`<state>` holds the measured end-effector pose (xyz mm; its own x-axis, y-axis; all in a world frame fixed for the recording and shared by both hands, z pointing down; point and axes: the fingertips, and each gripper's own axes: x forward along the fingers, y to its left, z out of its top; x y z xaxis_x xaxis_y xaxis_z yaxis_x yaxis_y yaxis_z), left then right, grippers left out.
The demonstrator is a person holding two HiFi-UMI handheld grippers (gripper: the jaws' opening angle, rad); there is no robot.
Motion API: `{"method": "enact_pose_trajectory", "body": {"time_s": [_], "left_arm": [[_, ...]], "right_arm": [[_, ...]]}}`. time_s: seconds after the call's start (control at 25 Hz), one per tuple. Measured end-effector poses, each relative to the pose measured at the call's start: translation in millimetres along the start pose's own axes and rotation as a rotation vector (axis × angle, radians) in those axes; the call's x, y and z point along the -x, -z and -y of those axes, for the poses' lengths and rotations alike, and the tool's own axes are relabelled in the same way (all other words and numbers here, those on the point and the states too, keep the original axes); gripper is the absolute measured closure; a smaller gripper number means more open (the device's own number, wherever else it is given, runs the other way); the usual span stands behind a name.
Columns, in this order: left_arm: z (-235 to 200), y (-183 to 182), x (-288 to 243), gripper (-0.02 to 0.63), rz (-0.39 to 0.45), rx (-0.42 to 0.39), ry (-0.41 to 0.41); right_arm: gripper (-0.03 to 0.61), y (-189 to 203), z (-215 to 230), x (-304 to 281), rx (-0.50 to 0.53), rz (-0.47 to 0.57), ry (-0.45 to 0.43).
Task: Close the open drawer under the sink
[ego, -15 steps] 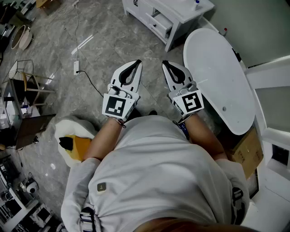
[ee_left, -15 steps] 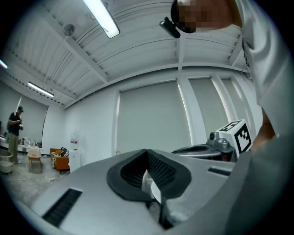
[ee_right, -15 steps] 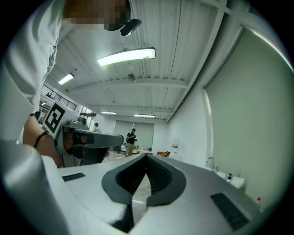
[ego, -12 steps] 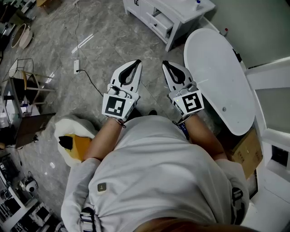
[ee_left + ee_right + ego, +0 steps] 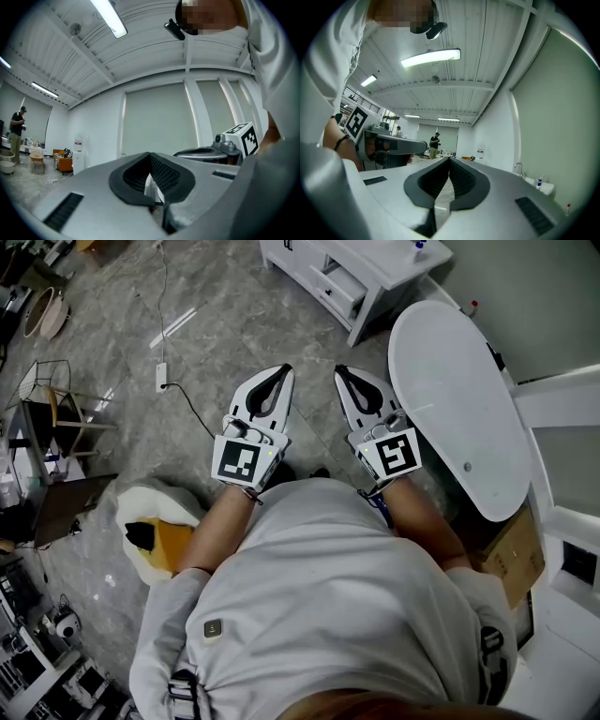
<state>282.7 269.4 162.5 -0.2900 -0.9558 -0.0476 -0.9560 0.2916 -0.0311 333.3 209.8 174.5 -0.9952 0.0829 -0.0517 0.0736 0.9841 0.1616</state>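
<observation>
I hold both grippers level in front of my body, side by side. The left gripper [image 5: 283,369] has its jaws pressed together with nothing between them. The right gripper [image 5: 340,371] is likewise closed and empty. The white open drawer [image 5: 343,285] of the white sink cabinet [image 5: 394,261] is well apart from them, at the top of the head view. It seems to jut toward the lower left, with its long axis running upper left to lower right along the cabinet front. I would walk closer, keep the jaws closed, and push the middle of the drawer front squarely inward.
</observation>
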Motion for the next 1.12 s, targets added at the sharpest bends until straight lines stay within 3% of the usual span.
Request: {"method": "enact_pose_trajectory", "body": {"time_s": [0.24, 0.8, 1.12], "left_arm": [[-38, 8, -3, 0.604, -0.009, 0.015, 0.006], [-177, 21, -6, 0.604, -0.04, 0.055, 0.092], [-217, 26, -16, 0.604, -0.045, 0.06, 0.098]], "right_arm": [[0.554, 7, -7, -39, -0.006, 0.01, 0.003], [0.554, 16, -41, -184, -0.029, -0.028, 0.023], [0.554, 22, -36, -226, -0.032, -0.04, 0.019]]}}
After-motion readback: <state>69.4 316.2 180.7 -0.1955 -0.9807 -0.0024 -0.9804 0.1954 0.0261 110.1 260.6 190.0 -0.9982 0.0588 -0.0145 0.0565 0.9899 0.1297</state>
